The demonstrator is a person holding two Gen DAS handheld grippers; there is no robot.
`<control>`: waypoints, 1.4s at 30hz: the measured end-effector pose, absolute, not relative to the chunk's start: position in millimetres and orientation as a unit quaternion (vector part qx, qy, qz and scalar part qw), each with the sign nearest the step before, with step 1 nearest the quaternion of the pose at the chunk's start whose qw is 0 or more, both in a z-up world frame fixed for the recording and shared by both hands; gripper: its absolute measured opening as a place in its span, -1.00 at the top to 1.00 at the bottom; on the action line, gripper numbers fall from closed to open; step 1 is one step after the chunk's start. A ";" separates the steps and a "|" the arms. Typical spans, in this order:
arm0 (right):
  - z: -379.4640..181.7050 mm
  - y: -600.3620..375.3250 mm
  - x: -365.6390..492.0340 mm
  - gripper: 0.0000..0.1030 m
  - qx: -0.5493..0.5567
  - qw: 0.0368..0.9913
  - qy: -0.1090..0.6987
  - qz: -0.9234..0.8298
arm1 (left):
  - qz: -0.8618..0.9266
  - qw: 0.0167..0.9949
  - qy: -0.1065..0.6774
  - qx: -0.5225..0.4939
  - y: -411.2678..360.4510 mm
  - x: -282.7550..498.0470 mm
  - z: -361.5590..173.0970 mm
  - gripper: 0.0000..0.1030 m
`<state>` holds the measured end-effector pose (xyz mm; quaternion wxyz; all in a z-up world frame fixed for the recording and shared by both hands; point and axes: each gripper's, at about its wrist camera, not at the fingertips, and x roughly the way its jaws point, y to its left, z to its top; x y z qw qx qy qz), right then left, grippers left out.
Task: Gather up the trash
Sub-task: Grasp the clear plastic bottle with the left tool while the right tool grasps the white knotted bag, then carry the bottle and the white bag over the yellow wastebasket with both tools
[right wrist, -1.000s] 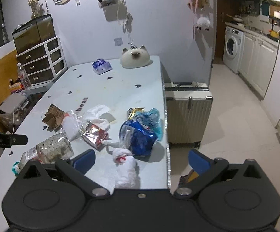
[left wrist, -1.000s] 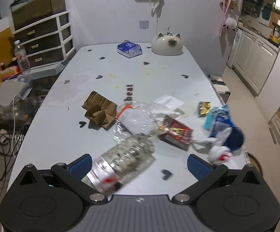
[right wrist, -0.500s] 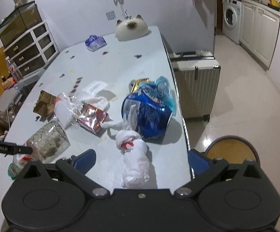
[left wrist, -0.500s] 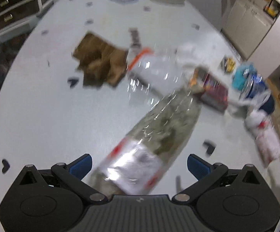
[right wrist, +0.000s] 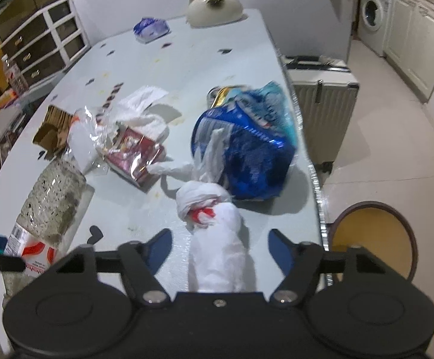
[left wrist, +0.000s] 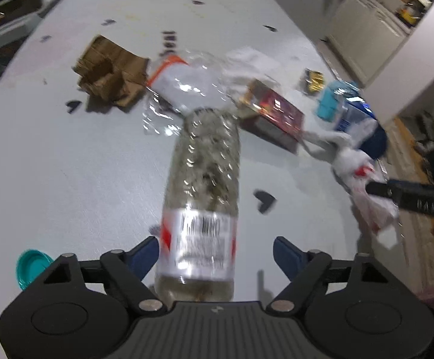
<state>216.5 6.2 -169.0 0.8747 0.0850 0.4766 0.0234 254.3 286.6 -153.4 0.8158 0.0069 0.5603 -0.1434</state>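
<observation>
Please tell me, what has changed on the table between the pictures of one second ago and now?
Both grippers came down and forward. The left gripper now has the plastic bottle lying between its open fingers; the right gripper likewise straddles the knotted white bag. Neither is gripped yet. The cardboard, red packet and blue bag stayed put.

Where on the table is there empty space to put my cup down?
The far table is bare between the cat-shaped dish and the crumpled tissue. It is crowded nearer, around the blue bag, red packet and bottle.
</observation>
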 end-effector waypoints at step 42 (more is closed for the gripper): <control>-113.4 -4.7 117.8 0.43 0.074 0.894 0.441 0.020 | -0.084 0.870 0.486 0.014 229.1 162.7 -101.4 -0.16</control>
